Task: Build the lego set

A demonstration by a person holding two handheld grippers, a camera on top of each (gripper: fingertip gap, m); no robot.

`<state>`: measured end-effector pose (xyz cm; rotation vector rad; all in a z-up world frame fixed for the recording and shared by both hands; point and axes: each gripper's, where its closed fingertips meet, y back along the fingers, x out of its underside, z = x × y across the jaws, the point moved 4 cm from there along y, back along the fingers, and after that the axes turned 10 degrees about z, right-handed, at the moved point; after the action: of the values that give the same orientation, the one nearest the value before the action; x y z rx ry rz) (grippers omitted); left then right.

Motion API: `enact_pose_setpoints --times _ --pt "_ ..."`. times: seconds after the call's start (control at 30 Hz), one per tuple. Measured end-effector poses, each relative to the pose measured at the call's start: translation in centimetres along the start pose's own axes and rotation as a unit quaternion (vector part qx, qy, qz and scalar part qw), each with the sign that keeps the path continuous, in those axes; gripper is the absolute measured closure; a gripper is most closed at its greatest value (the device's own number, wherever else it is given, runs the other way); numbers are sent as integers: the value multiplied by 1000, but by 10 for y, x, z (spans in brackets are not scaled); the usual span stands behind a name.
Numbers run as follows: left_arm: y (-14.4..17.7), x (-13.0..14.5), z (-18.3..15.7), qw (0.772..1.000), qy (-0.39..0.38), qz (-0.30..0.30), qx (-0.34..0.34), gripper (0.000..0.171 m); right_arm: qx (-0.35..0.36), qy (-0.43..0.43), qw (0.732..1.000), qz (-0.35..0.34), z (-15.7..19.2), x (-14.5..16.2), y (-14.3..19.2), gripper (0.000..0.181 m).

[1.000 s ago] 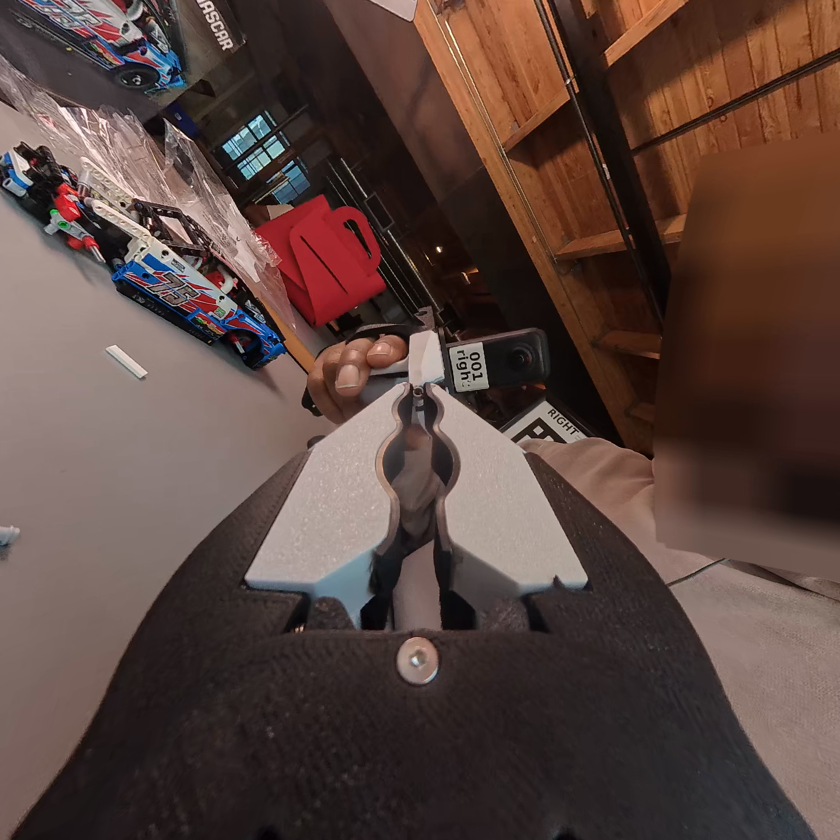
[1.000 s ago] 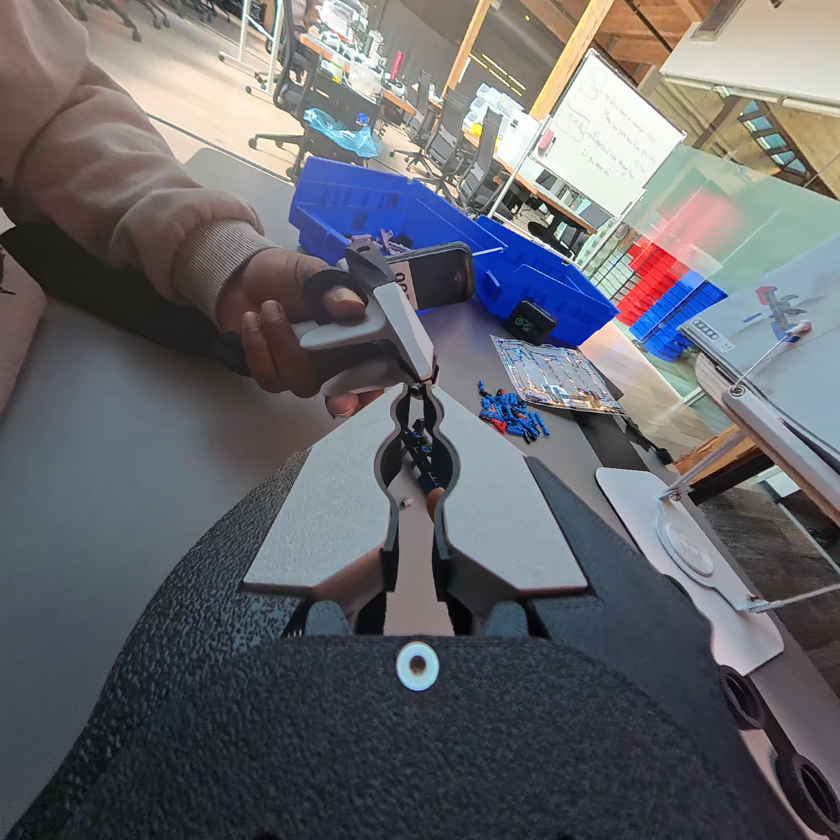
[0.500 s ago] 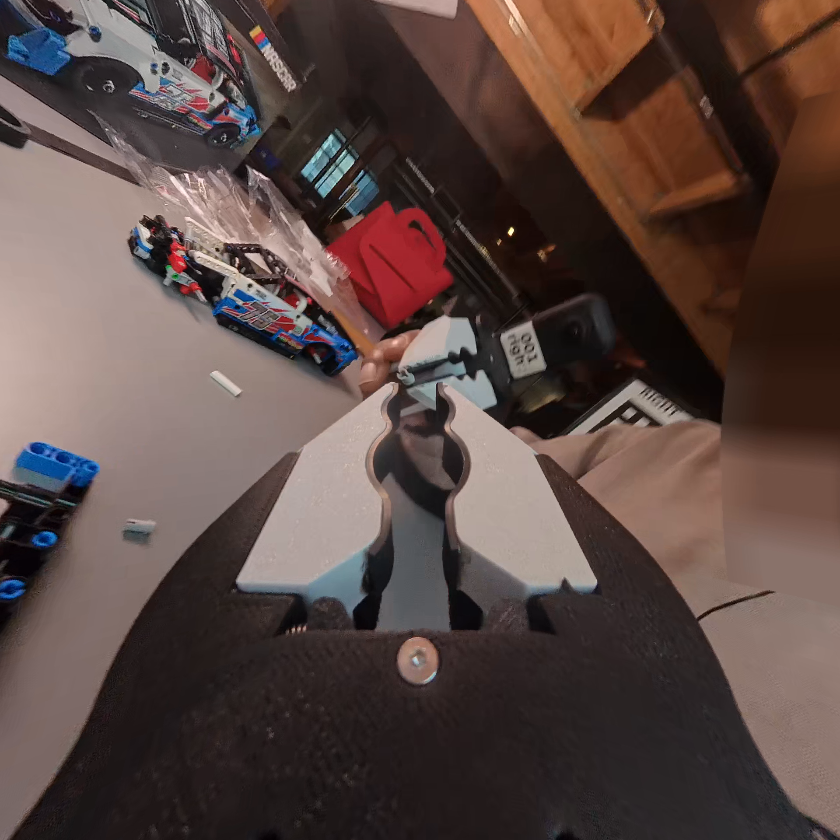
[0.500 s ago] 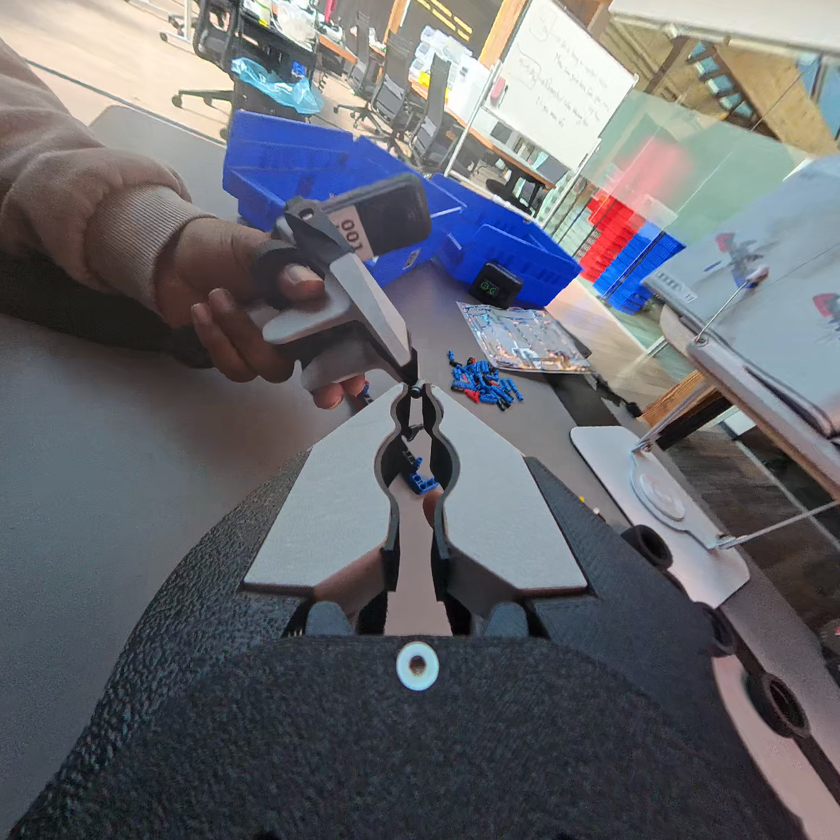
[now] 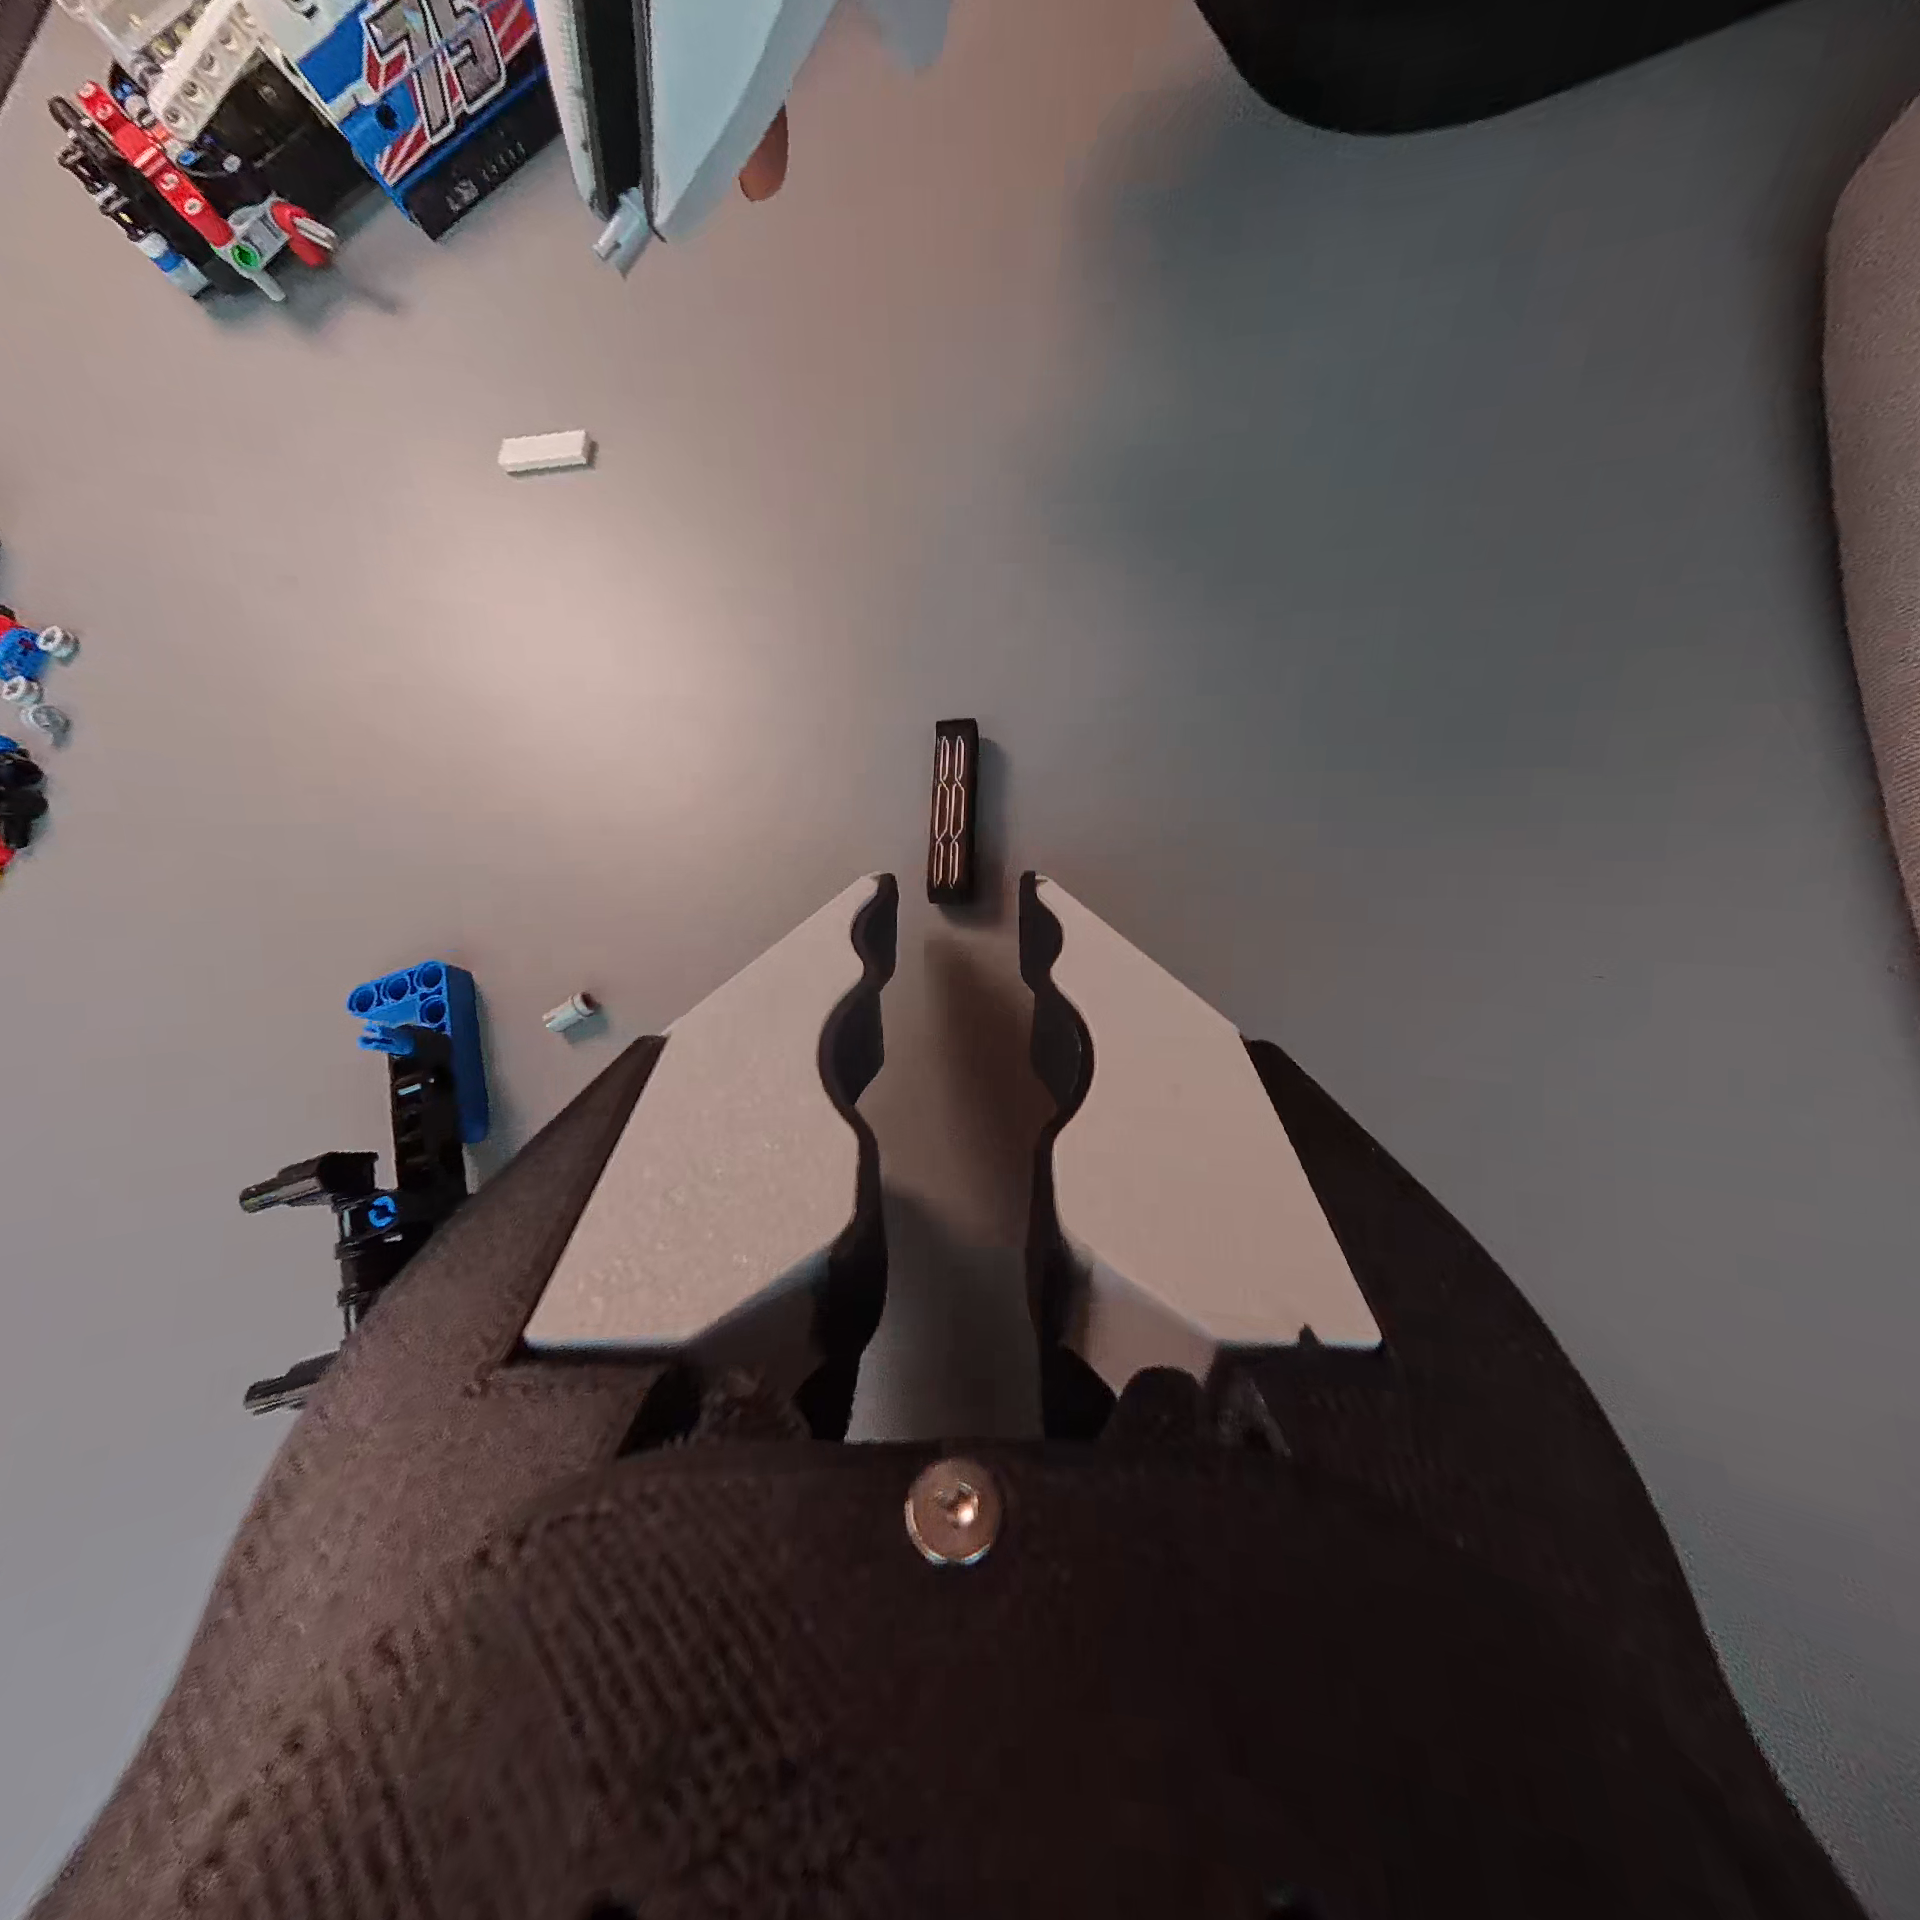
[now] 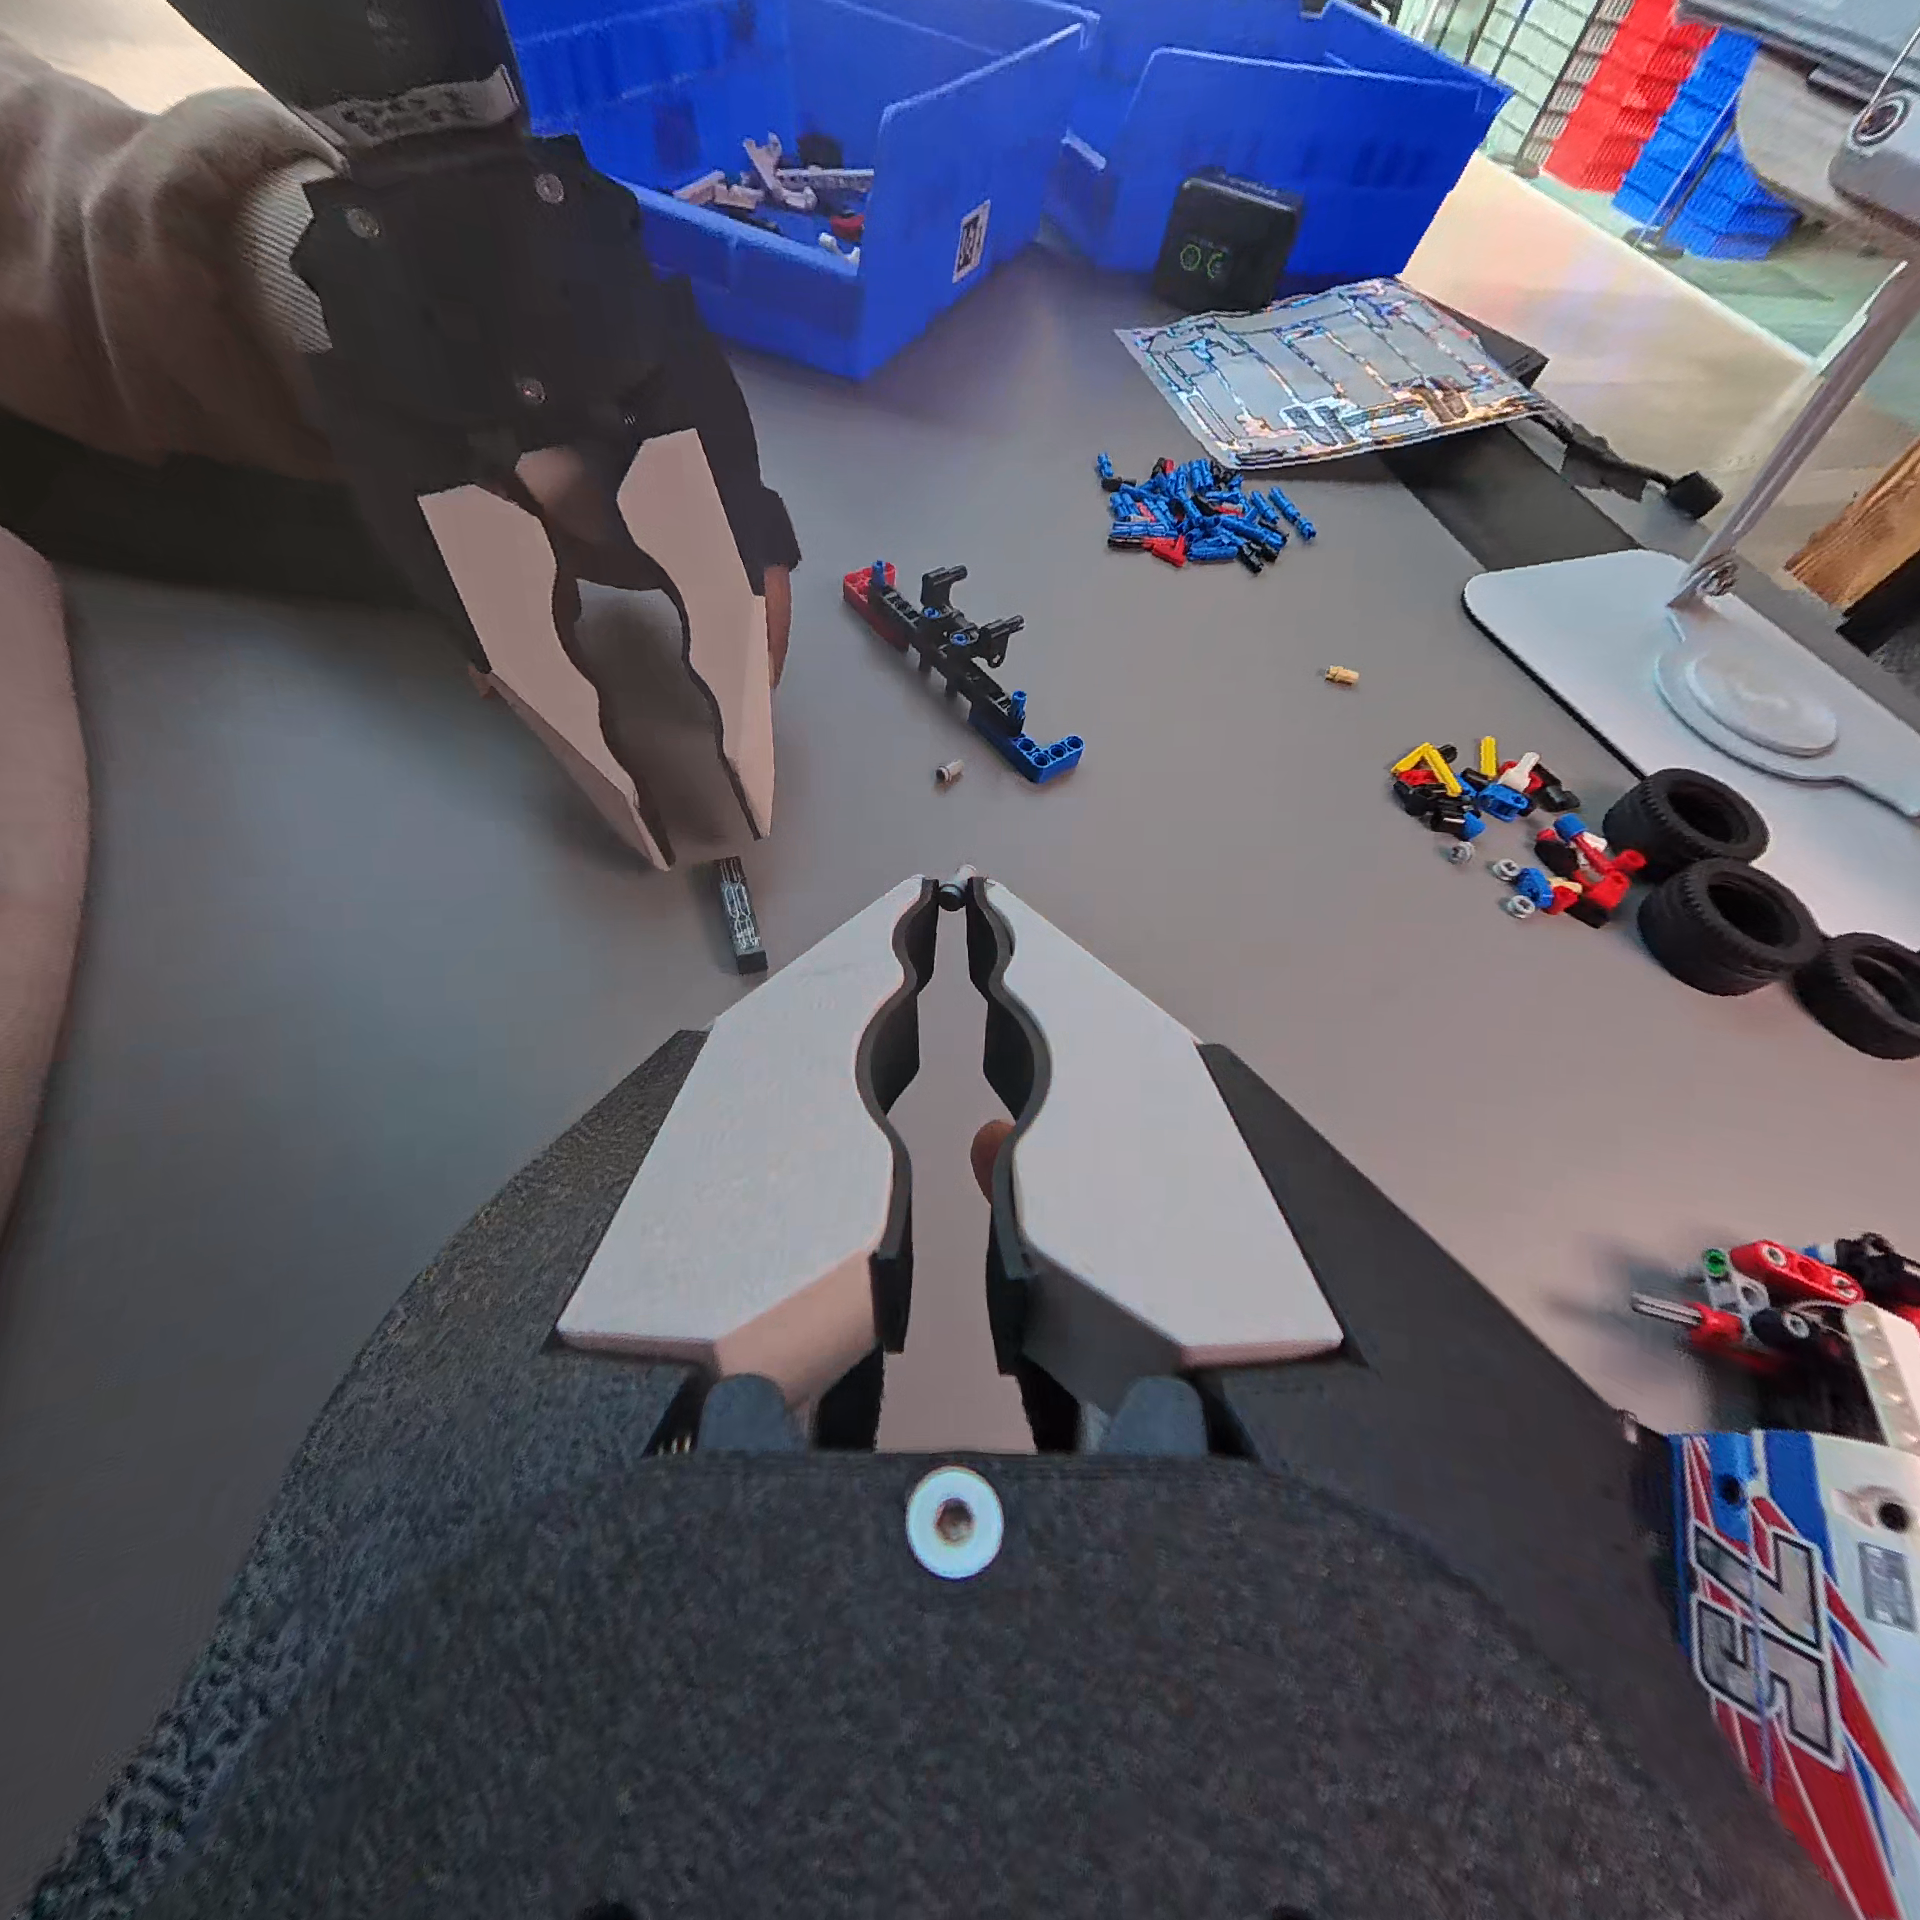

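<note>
My left gripper [image 5: 958, 883] is open and points down at the grey table. A black patterned tile [image 5: 954, 810] lies flat just beyond its fingertips, between their lines. In the right wrist view the left gripper [image 6: 707, 836] hovers right over that tile [image 6: 740, 914]. My right gripper [image 6: 954, 883] is shut on a small grey pin [image 6: 956, 891], low over the table. It also shows at the top of the left wrist view [image 5: 629, 223]. A black, blue and red beam assembly [image 6: 961, 665] lies behind it, and beside my left gripper [image 5: 416, 1101].
The part-built race car [image 5: 416, 104] sits at the far side, also in the right wrist view [image 6: 1808, 1621]. Blue bins [image 6: 831, 156], an instruction sheet [image 6: 1330, 369], a blue pin pile [image 6: 1195, 514], mixed small parts [image 6: 1496, 800], tyres [image 6: 1714, 904], a stand base [image 6: 1714, 665], a white tile [image 5: 543, 454] and a loose pin [image 6: 948, 771] lie around. The grippers' ends are close to 11 cm from one another. The white tile [image 5: 543, 454] is about 12 cm from my right fingertips.
Both grippers were raised and tip to tip; they have parted and swung down to the table. My left gripper has opened over the black tile. My right gripper stays shut on the pin.
</note>
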<state>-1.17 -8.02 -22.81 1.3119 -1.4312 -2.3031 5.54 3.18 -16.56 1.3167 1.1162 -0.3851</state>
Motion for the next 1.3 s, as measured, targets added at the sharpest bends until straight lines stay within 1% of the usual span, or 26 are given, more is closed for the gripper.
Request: enact_pose_setpoints --times 0.03,0.07,0.1,0.17,0.23,0.27,0.33,0.37,0.4,0.53,0.67,0.73,0.9,0.97,1.07,1.2,1.3 --pt "-3 1 0 1000 0 8 -2 152 -7 0 1000 3 2 1 -1 178" --pt "-4 -1 1 1000 5 9 -2 160 -16 2 1000 5 5 2 -2 178" --pt "-6 -1 2 1000 14 14 0 165 -27 5 1000 9 9 3 -3 178" --pt "-8 -4 2 999 36 21 17 165 -52 14 998 25 18 5 -7 178" --pt "-9 -7 3 993 96 27 61 165 -70 32 996 48 28 9 -12 178" --pt "-8 -10 2 986 131 22 97 165 -78 43 994 59 33 12 -15 178" --pt "-7 -13 -4 966 189 25 176 165 -92 60 991 78 42 15 -20 178" --pt "-7 -13 -7 956 206 31 208 165 -94 70 989 89 45 18 -22 178" --pt "-7 -13 -7 950 217 37 221 165 -95 78 988 96 47 19 -25 178" --pt "-9 -13 -9 942 228 62 240 166 -126 86 982 115 61 19 -35 178" --pt "-10 -13 -9 936 235 76 251 166 -140 100 975 143 68 19 -47 178" --pt "-10 -13 -9 933 238 79 258 166 -134 112 972 158 68 21 -53 178" --pt "-8 -11 -7 930 239 84 266 165 -143 104 969 172 67 18 -56 178" --pt "-8 -10 -6 937 229 82 252 164 -147 93 969 177 66 17 -58 178" --pt "-5 -8 -6 951 196 72 229 155 -151 74 968 186 62 18 -61 179" --pt "-2 -6 -11 972 136 57 182 152 -161 55 967 189 59 18 -63 179" --pt "-2 -5 -15 981 109 42 156 152 -158 53 968 186 57 17 -63 179"
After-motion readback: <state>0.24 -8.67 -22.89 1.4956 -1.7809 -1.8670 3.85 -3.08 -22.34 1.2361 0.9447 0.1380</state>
